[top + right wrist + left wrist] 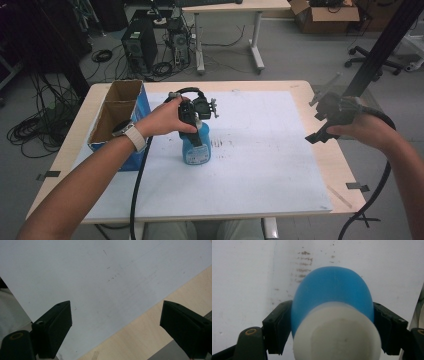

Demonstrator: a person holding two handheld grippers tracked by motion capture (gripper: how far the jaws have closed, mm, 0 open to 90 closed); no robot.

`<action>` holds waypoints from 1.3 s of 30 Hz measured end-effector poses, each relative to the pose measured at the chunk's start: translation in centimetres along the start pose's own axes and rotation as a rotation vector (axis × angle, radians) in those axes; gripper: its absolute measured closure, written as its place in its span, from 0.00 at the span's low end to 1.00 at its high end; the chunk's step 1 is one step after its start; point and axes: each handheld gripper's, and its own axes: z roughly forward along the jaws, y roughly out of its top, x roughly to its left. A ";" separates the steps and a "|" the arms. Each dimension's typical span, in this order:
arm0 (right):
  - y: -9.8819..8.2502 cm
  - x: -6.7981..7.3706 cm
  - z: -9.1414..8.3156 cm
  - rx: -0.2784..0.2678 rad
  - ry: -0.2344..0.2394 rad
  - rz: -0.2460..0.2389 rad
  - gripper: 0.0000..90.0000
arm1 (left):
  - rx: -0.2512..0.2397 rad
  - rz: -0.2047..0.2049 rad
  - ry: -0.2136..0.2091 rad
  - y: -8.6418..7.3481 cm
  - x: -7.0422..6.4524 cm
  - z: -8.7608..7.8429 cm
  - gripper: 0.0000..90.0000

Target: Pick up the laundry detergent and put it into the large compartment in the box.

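We've got the left gripper (332,335) clamped on the blue bottle (196,146) beside the cardboard box (116,112), right gripper (115,327) wide and empty, so next we probably lift it boxward.

Showing dim, even room light with soft shadows; blurring the near white cap (337,337) (very close to lens).

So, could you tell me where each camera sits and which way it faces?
High view: above the table, facing forward and down; both forearms, left gripper, right gripper.
Left gripper view: looks down on the blue bottle between its jaws.
Right gripper view: open jaws over the white sheet.
High and left views share the bottle.
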 end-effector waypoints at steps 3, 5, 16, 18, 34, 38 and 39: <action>-0.1 0.0 0.0 -0.001 -0.002 0.002 0.12 | 0.001 -0.002 0.000 0.0 0.0 0.0 0.30; -0.1 0.0 -0.1 -0.002 -0.002 0.002 0.12 | 0.000 0.001 0.002 0.0 0.0 0.0 0.31; -0.2 0.0 0.0 -0.005 -0.001 0.004 0.12 | -0.008 0.010 0.010 -0.1 0.1 -0.1 0.41; -0.2 0.0 0.0 -0.004 -0.003 0.003 0.12 | -0.007 0.009 0.010 -0.1 0.1 -0.1 0.41; -0.4 -0.1 0.0 -0.009 -0.006 0.006 0.12 | -0.007 -0.040 -0.009 0.0 0.1 -1.2 0.42; -0.4 0.0 0.0 -0.010 -0.006 0.003 0.12 | -0.023 -0.088 0.023 -0.1 -0.2 -3.2 0.42; -0.4 0.0 0.0 -0.010 -0.006 0.003 0.12 | -0.023 -0.088 0.023 -0.1 -0.2 -3.2 0.42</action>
